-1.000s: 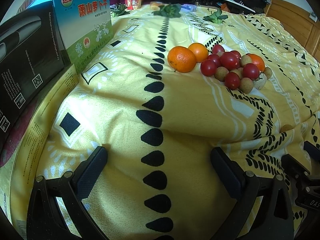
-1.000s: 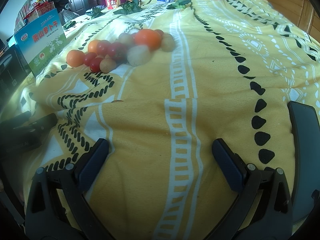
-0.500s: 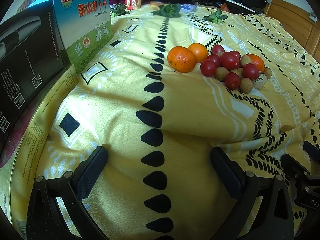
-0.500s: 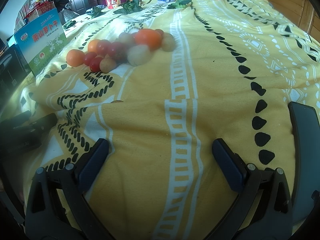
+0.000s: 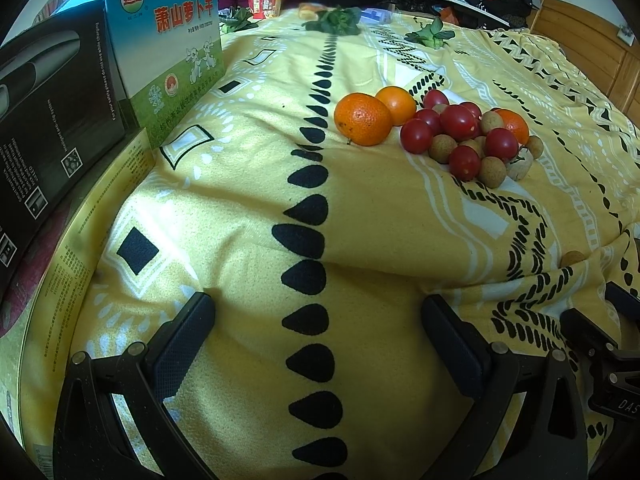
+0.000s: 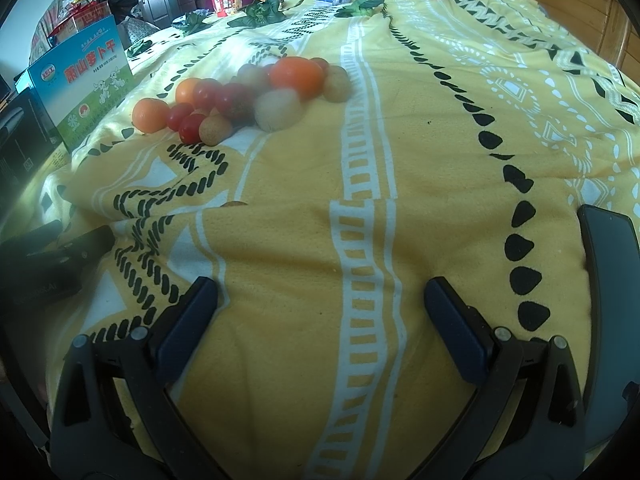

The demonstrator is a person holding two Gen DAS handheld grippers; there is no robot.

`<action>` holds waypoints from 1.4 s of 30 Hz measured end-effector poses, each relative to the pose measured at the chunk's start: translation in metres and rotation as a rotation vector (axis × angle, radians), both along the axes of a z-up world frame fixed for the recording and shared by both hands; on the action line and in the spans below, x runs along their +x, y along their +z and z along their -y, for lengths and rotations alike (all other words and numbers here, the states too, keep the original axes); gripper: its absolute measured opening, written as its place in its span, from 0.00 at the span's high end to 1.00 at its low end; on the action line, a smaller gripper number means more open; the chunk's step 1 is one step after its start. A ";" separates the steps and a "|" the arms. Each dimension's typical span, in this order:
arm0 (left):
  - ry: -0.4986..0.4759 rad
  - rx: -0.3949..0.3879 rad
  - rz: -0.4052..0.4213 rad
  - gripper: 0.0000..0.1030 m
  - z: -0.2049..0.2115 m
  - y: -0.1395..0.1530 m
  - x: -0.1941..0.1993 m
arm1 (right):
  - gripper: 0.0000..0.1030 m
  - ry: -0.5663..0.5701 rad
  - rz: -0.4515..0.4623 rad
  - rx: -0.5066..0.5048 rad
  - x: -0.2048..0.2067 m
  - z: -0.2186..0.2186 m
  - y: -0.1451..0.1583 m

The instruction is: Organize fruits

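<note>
A pile of fruit lies on the yellow patterned blanket (image 5: 240, 208): oranges (image 5: 363, 119), several red cherry tomatoes (image 5: 457, 122) and several brown longans (image 5: 493, 172). One lone longan (image 5: 573, 258) sits in a fold nearer me. The same pile shows in the right wrist view, with an orange (image 6: 296, 76) on top. My left gripper (image 5: 318, 336) is open and empty, low over the blanket, well short of the fruit. My right gripper (image 6: 320, 316) is open and empty too, also short of the pile.
A blue-green box (image 5: 176, 40) and a black box (image 5: 52, 116) stand at the left on a yellow tin (image 5: 60, 280). A dark phone (image 6: 612, 280) lies at the right. Green leaves (image 5: 336, 20) and a red cup (image 5: 266, 4) sit at the far edge.
</note>
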State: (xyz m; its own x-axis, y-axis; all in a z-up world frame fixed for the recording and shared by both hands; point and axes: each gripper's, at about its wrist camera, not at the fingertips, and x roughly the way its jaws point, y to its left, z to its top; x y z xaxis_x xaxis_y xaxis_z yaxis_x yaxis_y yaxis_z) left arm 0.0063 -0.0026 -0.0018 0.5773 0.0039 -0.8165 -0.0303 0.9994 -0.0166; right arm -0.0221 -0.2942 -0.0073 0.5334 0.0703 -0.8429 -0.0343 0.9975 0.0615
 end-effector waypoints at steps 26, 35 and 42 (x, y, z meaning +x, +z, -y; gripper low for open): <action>-0.001 0.006 -0.002 0.00 0.001 0.000 0.000 | 0.00 0.000 0.000 0.004 -0.001 0.004 0.001; -0.001 0.005 -0.001 0.00 0.002 0.000 0.000 | 0.00 0.000 0.000 0.005 0.000 0.003 0.001; -0.001 0.005 -0.001 0.00 0.001 0.000 0.000 | 0.00 0.000 -0.001 0.005 0.000 0.004 0.001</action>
